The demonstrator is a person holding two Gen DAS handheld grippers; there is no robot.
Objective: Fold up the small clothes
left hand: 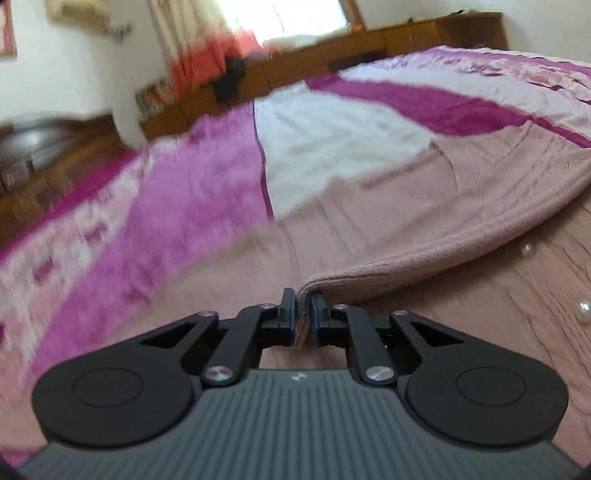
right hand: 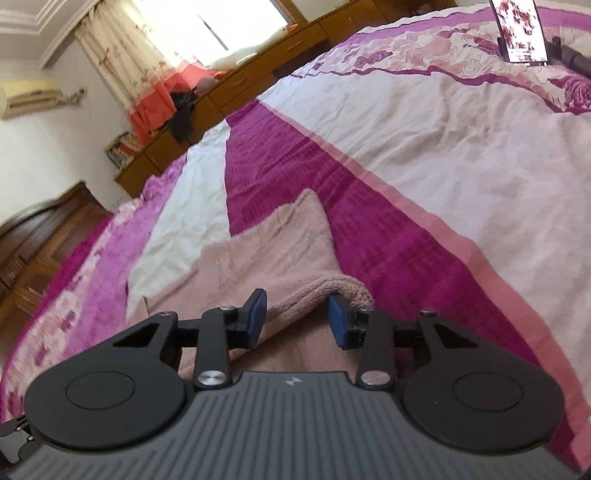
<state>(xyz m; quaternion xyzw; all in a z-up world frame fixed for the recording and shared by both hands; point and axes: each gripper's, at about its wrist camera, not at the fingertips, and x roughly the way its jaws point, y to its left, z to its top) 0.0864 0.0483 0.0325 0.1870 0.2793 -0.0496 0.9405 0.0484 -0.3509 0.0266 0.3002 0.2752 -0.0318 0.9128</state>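
A dusty-pink knit garment with pearl beads lies spread on the bed. In the left wrist view my left gripper is shut on a folded edge of the garment, lifting it a little off the layer beneath. In the right wrist view my right gripper is open. The rolled edge of the same pink garment lies between its blue pads without being pinched. The garment's far corner points away across the bed.
The bed carries a cover in magenta, white and floral pink. A wooden cabinet run stands along the far wall under curtains. A phone on a stand sits at the bed's far right. A wooden door is at the left.
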